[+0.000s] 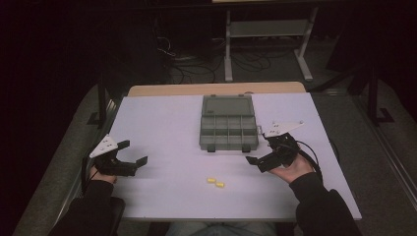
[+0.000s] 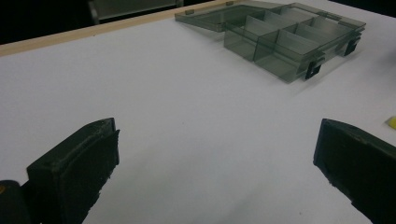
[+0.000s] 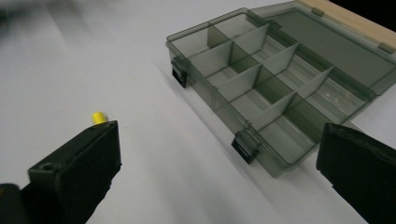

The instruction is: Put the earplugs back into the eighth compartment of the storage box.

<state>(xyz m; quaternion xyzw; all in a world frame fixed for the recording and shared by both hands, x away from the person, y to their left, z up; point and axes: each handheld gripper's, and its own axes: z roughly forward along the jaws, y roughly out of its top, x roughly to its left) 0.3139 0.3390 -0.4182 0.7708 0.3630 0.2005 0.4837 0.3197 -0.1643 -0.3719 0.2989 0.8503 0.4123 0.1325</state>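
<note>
Right claw spread, empty, nearer to pellets; pellets on bare desk toward person and leftward of it, row running left-right. Left claw spread, empty, farther off. Open box beyond pellets, well apart. Nothing blocking approach

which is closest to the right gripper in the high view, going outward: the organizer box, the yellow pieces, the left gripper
1. Organizer box: its front right corner lies just up and left of the right gripper.
2. Yellow pieces: a pair toward the table's near edge, to the gripper's left.
3. Left gripper: across the table on the left side.
</note>
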